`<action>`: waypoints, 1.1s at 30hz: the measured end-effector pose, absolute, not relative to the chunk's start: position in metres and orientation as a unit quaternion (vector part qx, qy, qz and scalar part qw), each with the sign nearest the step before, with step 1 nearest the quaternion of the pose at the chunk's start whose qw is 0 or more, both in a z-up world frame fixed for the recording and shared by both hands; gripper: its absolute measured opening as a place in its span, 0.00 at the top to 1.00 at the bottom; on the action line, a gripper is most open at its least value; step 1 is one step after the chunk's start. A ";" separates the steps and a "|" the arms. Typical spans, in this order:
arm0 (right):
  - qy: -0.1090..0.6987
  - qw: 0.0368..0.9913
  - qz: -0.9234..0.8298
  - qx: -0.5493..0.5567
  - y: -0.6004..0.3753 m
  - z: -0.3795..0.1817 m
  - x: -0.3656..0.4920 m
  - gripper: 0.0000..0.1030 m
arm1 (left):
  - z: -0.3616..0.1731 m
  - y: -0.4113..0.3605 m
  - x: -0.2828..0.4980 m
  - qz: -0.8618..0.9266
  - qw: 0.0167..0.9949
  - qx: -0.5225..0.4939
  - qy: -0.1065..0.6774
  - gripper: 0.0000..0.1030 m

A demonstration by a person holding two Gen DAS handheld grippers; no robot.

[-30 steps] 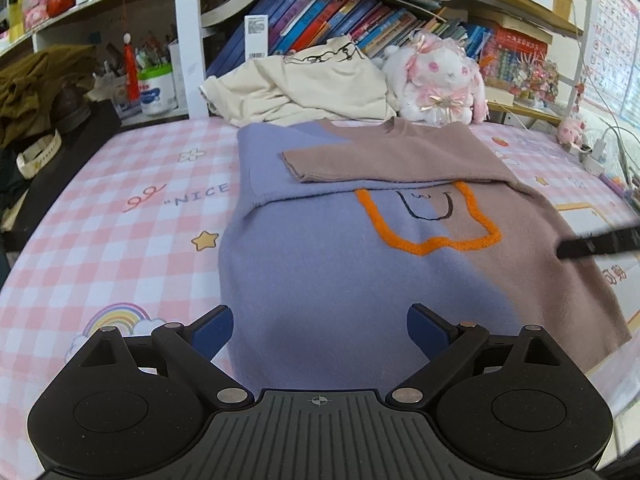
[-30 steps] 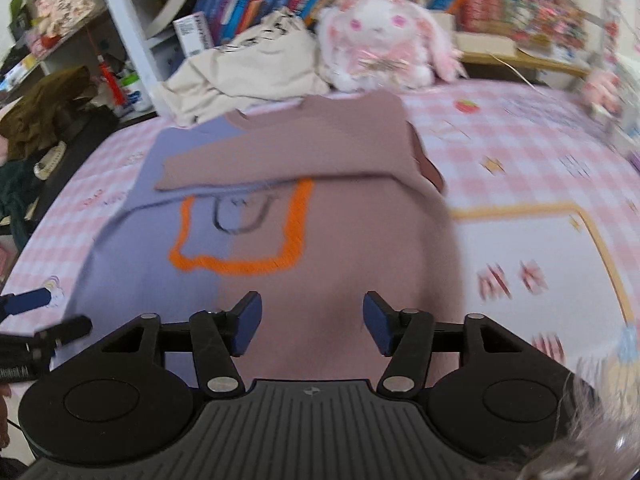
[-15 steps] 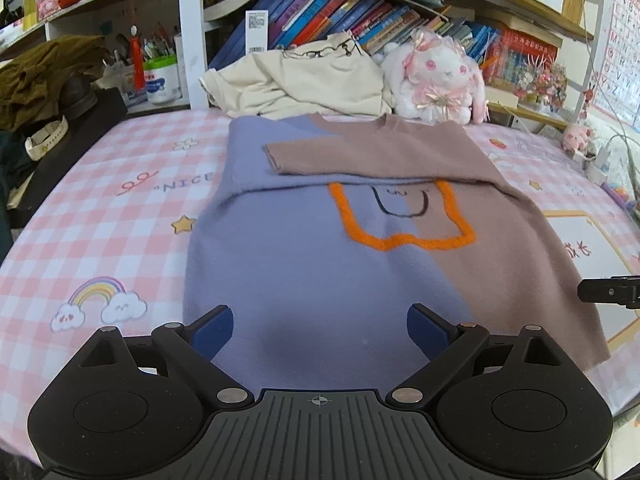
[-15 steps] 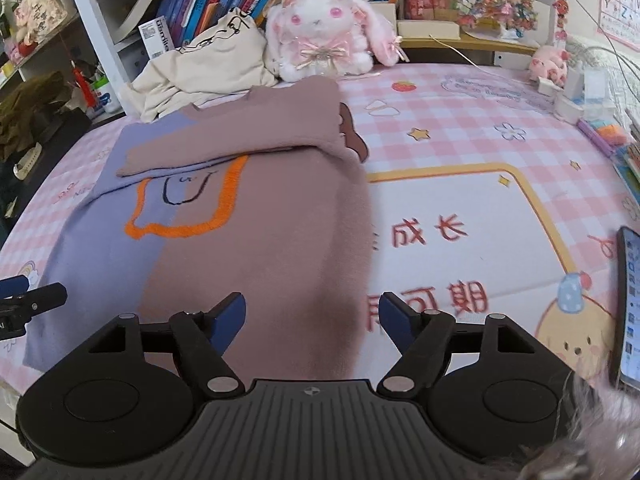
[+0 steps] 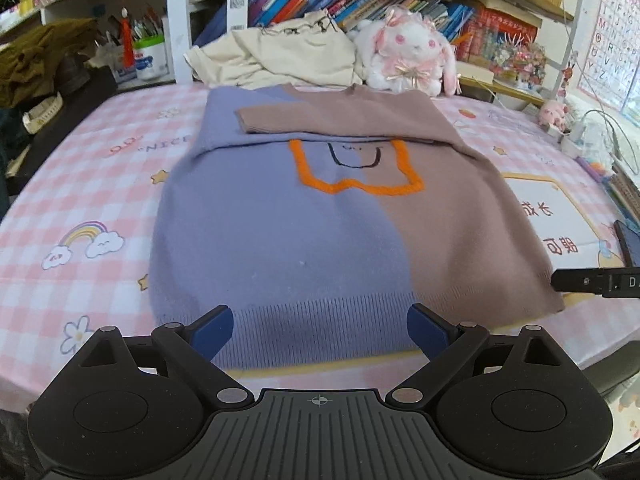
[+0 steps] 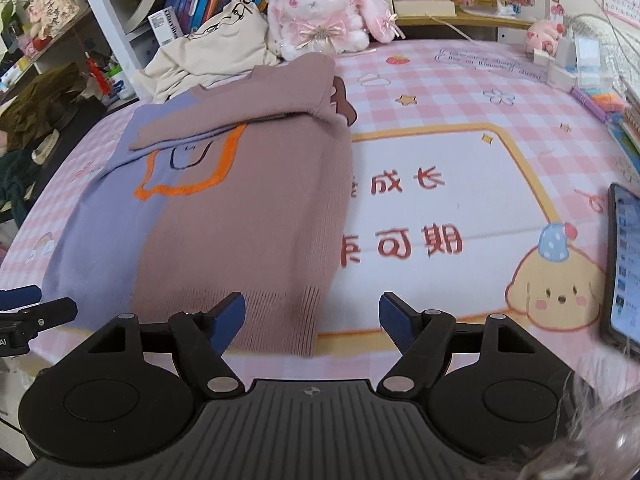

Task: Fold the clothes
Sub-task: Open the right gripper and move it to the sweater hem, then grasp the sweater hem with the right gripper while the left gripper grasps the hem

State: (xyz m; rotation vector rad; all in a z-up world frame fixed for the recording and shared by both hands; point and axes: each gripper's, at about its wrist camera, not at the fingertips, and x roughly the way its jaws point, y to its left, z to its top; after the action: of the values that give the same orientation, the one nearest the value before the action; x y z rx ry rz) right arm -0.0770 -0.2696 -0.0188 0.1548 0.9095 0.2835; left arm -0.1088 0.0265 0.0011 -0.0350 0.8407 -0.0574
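Note:
A sweater, half lavender and half mauve with an orange outline patch (image 5: 352, 176), lies flat on the pink checked table with both sleeves folded across its chest. It also shows in the right wrist view (image 6: 240, 216). My left gripper (image 5: 320, 330) is open and empty just above the lavender ribbed hem. My right gripper (image 6: 312, 316) is open and empty at the hem's right corner. The right gripper's finger shows in the left wrist view (image 5: 592, 280); the left gripper's fingertips (image 6: 24, 300) show in the right wrist view.
A cream garment (image 5: 276, 56) and a pink plush rabbit (image 5: 408, 54) sit behind the sweater against a bookshelf. A phone (image 6: 624, 264) lies at the right. Dark clothes (image 5: 36, 60) pile at the left. The table's front edge is just below the hem.
Both grippers have pulled back toward the near hem. The right gripper's jaws have opened wider and it has shifted right to the hem's corner. The sweater has not moved.

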 end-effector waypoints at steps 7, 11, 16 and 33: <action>0.445 0.880 0.134 0.098 -0.278 -0.023 -0.085 0.30 | 0.000 0.037 -0.117 0.004 0.908 -0.037 0.417 0.07; 0.451 0.876 0.130 0.112 -0.280 -0.026 -0.084 0.32 | -0.001 0.050 -0.118 0.019 0.905 -0.055 0.422 0.07; 0.460 0.871 0.126 0.122 -0.277 -0.030 -0.077 0.40 | -0.002 0.072 -0.115 0.041 0.905 -0.087 0.414 0.09; 0.452 0.884 0.113 0.044 -0.251 -0.029 -0.053 0.91 | -0.021 0.120 -0.091 0.094 0.882 -0.153 0.436 0.97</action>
State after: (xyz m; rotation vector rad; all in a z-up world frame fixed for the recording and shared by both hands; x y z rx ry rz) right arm -0.0532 -0.2509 -0.0295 0.0911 0.9404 0.2350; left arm -0.0908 0.1204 -0.0208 -0.3193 0.9077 0.1966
